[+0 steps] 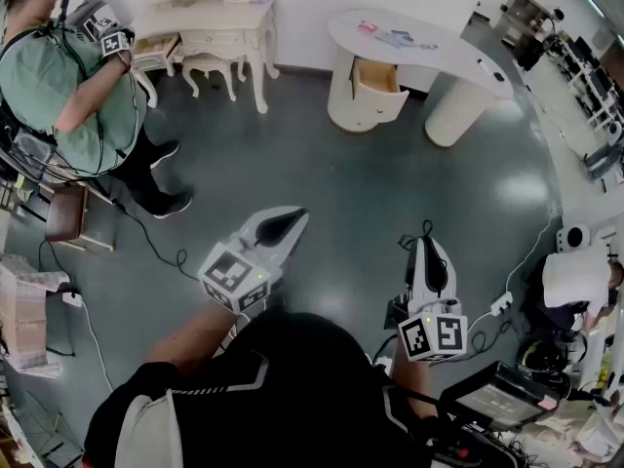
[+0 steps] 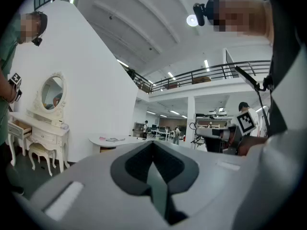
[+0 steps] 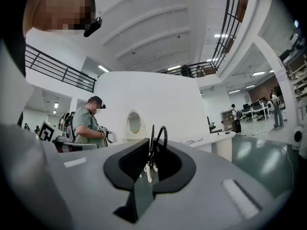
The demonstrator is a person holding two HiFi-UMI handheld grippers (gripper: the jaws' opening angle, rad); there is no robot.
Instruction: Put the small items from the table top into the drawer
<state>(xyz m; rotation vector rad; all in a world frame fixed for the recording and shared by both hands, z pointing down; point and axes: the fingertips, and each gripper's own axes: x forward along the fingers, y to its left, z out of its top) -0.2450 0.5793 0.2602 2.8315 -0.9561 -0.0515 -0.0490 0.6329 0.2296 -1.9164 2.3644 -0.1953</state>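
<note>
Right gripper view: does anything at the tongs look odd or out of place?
Nothing is damaged or spilled. The right gripper has its tongs shut on a thin black looped cord with a small white tag. The loops stick up past the tips, slightly askew.

The left gripper (image 1: 289,220) is held level in front of the body and angles inward toward the right one. Its jaws are closed together with nothing between them, as the left gripper view (image 2: 153,163) shows. The bare left forearm (image 1: 185,344) reaches forward from a black sleeve. The right gripper (image 1: 426,242) also sits level and points straight ahead, well apart from the left. Its jaws (image 3: 151,166) are pinched on a thin black loop (image 3: 159,139) with a small white piece hanging from it, perhaps a hair tie. The right arm is mostly hidden behind the gripper's marker cube (image 1: 434,337).
</note>
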